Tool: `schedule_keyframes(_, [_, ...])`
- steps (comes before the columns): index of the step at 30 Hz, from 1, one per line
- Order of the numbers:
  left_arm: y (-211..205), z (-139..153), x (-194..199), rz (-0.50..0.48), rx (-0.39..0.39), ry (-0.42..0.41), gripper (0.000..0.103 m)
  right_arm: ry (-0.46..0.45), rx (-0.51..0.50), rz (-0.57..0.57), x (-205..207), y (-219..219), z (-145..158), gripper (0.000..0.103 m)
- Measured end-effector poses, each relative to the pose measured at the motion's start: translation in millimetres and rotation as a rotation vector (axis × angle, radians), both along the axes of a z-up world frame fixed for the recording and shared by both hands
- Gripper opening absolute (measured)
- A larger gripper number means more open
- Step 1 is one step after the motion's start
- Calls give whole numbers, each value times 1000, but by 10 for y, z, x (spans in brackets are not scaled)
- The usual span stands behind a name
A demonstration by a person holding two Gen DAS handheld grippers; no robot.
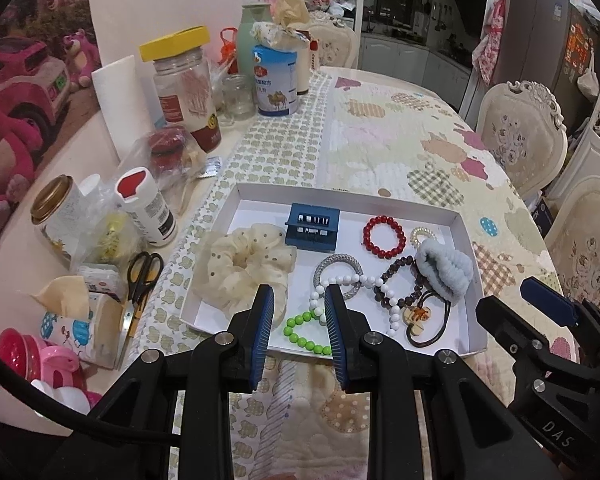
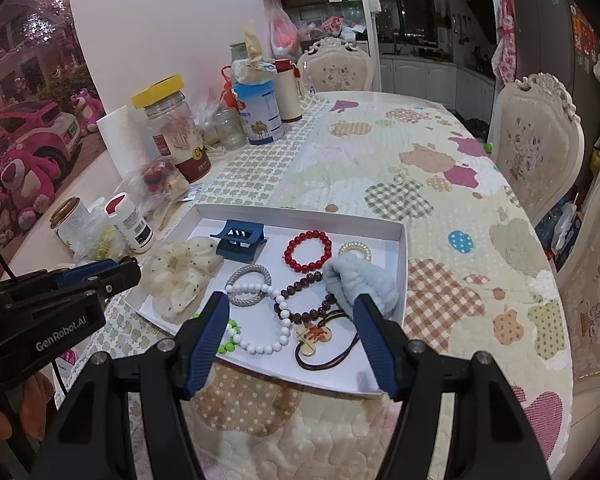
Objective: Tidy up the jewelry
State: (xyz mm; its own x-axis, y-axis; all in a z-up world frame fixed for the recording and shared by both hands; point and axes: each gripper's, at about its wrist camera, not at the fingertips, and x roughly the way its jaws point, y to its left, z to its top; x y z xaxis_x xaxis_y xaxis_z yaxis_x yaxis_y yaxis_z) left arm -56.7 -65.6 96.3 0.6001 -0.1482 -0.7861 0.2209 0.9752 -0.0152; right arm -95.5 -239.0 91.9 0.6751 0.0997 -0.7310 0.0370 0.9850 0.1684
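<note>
A shallow white tray [image 1: 474,264] [image 2: 405,272] on the quilted table holds jewelry. Inside lie a cream dotted scrunchie [image 1: 244,266] [image 2: 180,276], a blue hair claw [image 1: 313,227] [image 2: 240,242], a red bead bracelet [image 1: 384,232] [image 2: 309,251], a white bead bracelet [image 1: 340,284] [image 2: 268,320], a green bead bracelet [image 1: 302,334], a dark bead bracelet [image 2: 300,300], a grey hair tie [image 2: 248,284] and a light blue scrunchie [image 1: 446,270] [image 2: 360,282]. My left gripper [image 1: 299,300] is open above the tray's near edge, empty. My right gripper [image 2: 290,304] is open wide above the tray, empty.
Jars, a tin, bottles, a paper roll, scissors [image 1: 140,280] and a tissue box [image 1: 80,320] crowd the table's left side. Cream chairs [image 1: 520,136] stand at the right. The quilted cloth [image 2: 440,184] lies beyond and right of the tray.
</note>
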Motion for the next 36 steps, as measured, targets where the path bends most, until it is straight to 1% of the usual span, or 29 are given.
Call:
schedule_keyframes(7, [2,69,-57,16,6,-27,17,-6,-7,1,-22,9,31,73])
schedule_keyframes(17, [-16,73,-58,17,10,-29,17,-9,-18,-19,-35,-8,55,74])
schedule_keyframes(36, [-49,47,11,14,15,-26,17,9,-24,-18,54,-44,-22,74])
